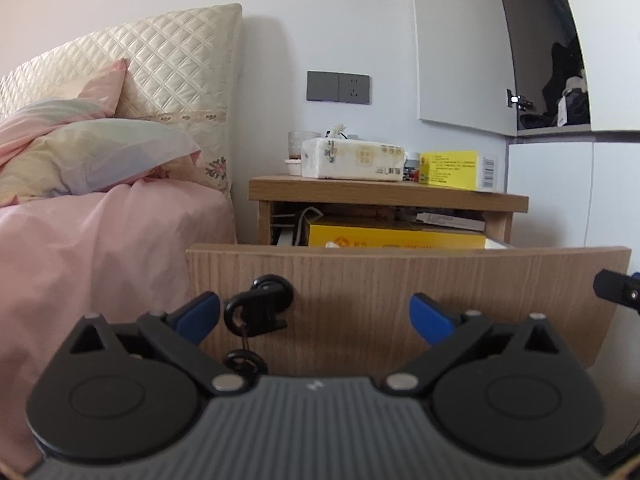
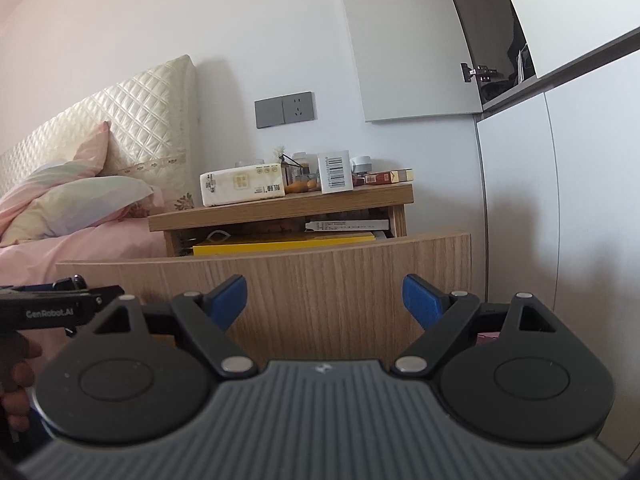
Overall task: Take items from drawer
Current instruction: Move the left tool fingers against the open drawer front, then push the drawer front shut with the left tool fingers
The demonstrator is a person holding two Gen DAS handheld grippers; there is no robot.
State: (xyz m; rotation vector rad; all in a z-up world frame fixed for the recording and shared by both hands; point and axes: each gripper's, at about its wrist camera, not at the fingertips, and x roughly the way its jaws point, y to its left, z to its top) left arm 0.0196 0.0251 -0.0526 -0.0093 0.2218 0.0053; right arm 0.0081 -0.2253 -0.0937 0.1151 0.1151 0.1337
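The wooden nightstand's drawer is pulled out, and its front panel fills the middle of both views. Inside lies a flat yellow box, with a white leaflet or box on top toward the right. A black key and key ring hang from the lock on the panel's left. My left gripper is open, low in front of the panel, holding nothing. My right gripper is open too, facing the panel's right half.
The nightstand top carries a tissue pack, a glass, a yellow box and small items. A bed with pink bedding stands to the left. White cabinet doors rise on the right. A hand holds the other gripper.
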